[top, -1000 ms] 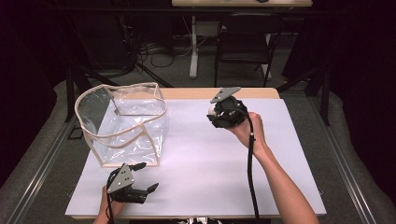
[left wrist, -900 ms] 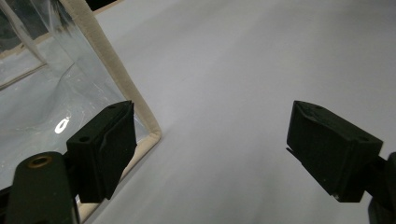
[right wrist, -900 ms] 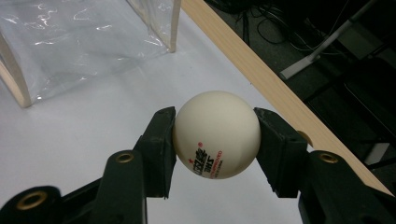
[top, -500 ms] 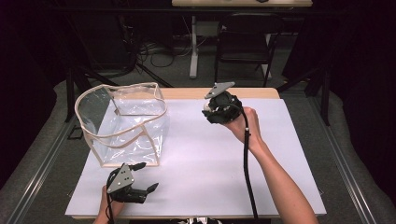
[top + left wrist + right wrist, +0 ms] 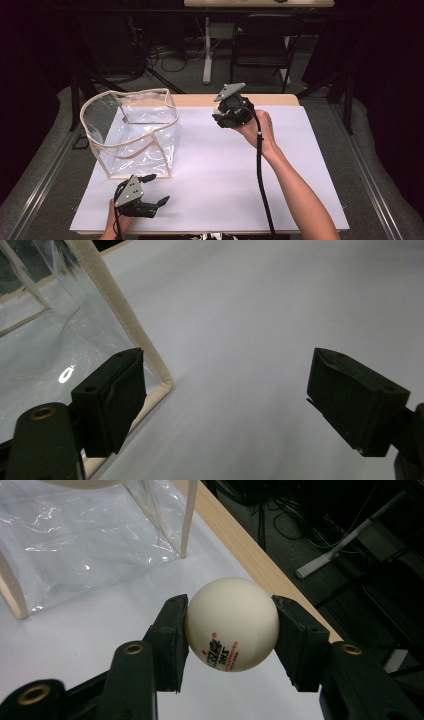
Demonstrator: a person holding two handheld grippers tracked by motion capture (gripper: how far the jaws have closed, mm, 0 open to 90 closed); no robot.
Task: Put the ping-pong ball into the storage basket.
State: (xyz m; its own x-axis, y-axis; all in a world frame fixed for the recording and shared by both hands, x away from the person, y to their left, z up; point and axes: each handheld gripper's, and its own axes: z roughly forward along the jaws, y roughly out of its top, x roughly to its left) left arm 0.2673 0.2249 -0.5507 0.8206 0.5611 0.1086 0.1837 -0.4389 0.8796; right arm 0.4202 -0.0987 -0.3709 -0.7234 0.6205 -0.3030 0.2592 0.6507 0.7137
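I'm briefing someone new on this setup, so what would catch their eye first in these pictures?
First, the white ping-pong ball with red print, clamped between the jaws of the right gripper, held up over the far side of the white table. Next, the clear plastic bin with cream edging, standing open at the table's left. The left gripper rests near the front edge, jaws wide apart and empty.

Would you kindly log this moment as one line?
right gripper: shut on ball | left gripper: open, beside bag

Dim lab or studio showing, cables (image 5: 165, 52) trailing over carpet, folding chair (image 5: 262, 42) standing beyond the white-covered table (image 5: 225, 165)
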